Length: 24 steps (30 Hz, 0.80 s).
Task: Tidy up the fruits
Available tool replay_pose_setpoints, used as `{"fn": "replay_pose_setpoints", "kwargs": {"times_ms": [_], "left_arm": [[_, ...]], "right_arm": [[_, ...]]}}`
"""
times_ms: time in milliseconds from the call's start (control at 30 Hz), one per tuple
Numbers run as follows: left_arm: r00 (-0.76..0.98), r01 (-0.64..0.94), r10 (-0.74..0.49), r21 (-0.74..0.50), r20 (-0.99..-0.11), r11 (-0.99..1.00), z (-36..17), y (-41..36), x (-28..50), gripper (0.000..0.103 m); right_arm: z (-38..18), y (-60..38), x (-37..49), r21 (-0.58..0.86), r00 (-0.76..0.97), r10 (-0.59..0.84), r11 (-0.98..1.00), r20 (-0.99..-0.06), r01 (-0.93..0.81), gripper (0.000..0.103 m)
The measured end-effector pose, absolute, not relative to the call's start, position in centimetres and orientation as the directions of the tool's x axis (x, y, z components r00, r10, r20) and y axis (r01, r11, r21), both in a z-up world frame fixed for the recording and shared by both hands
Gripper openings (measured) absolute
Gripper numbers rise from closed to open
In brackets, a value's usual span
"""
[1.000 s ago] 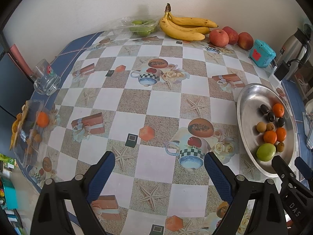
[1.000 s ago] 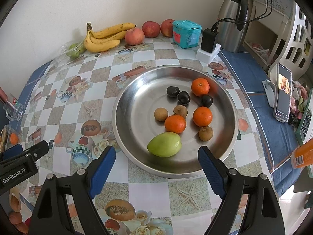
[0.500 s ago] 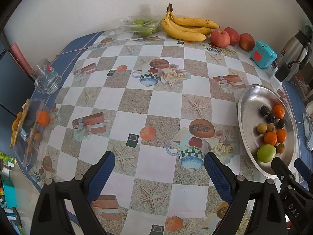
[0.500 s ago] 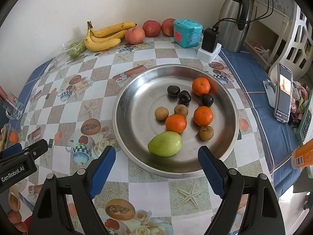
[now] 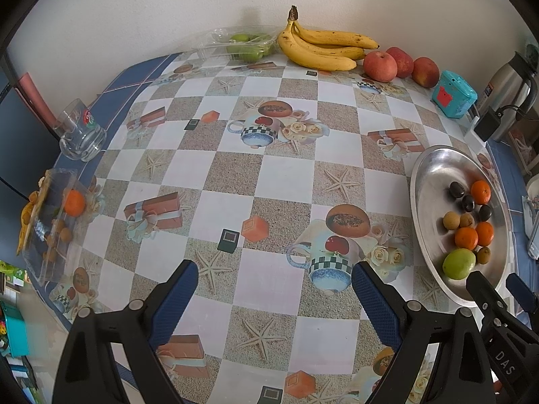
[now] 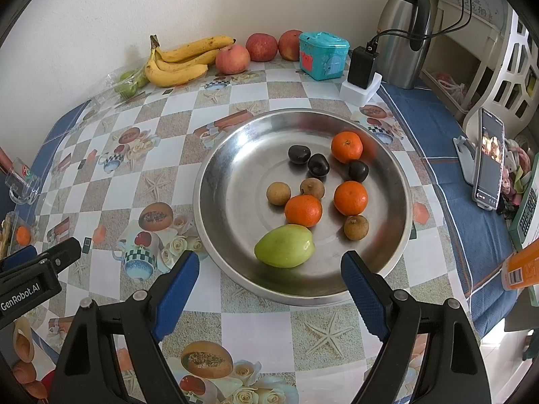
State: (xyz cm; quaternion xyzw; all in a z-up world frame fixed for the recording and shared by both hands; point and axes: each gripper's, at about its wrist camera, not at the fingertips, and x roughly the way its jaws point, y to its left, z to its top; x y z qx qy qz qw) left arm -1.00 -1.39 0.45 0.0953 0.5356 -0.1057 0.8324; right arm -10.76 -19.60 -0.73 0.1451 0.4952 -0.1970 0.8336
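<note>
Orange shows first at my far left: a mandarin (image 5: 74, 202) sits in a clear plastic box (image 5: 50, 222) at the table's edge, with small brown fruits beside it. My left gripper (image 5: 269, 289) hovers over the checked tablecloth (image 5: 279, 181), fingers wide apart, holding nothing, pointed toward the back wall. Along that wall lie a clear tray of green fruit (image 5: 247, 43), the bananas (image 5: 323, 50) and three apples (image 5: 399, 64).

Further right is the steel dish (image 6: 222, 202), already holding three mandarins, three dark plums, three brown longan-like fruits and a green mango (image 6: 284, 245) nearest me. My right gripper (image 6: 269, 282) hangs low over the dish's near rim, spread open and empty, with the mango just ahead between its fingers.

I judge the step in hand to be choosing the next fruit. To do it well I should keep the fingers wide, come down level so a pad passes each side of the mango's belly, and close gently: it is smooth and tapered and may squirt out, knocking the mandarin (image 6: 303, 210) touching it behind.
</note>
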Motion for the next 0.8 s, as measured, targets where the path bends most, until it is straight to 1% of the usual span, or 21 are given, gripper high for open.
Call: {"fn": "replay_pose_setpoints", "kwargs": {"times_ms": [600, 800], "left_arm": [[0.405, 0.274, -0.071, 0.047, -0.911, 0.961, 0.43, -1.28, -0.99, 0.094], [0.433, 0.239, -0.069, 0.040, -0.899, 0.970, 0.91, -0.59, -0.94, 0.094]], "right_arm": [[-0.87, -19.56, -10.80, 0.046, 0.427, -0.181, 0.881, -0.886, 0.470, 0.087], [-0.89, -19.56, -10.81, 0.046, 0.427, -0.181, 0.881, -0.886, 0.470, 0.087]]}}
